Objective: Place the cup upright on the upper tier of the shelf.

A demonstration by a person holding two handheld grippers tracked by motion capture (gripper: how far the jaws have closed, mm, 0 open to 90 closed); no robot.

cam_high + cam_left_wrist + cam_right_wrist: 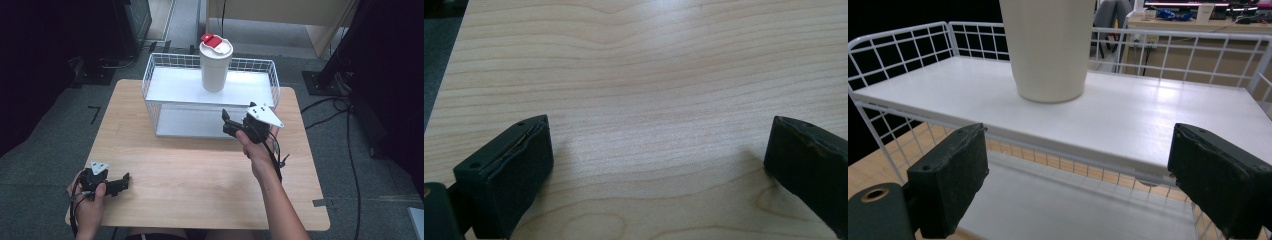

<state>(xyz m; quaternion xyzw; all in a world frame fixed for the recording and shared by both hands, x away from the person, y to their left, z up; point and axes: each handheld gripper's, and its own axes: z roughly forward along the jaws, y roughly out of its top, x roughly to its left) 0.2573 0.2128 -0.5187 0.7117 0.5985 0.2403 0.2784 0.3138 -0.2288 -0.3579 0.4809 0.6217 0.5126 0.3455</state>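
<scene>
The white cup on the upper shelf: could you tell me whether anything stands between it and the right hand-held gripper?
Nothing visible does. The right hand-held gripper faces the white cup with jaws open; only bare upper shelf lies between them.

The tabletop (200, 170) is pale wood-grain, smooth with a soft sheen; the rack (150, 85) is thin white-coated wire with smooth, faintly glossy white shelves; the cup (214, 70) looks like matt cream plastic, its lid (214, 44) glossy white and red; each tool's pads (950, 180) are matt black, rough-edged.
</scene>
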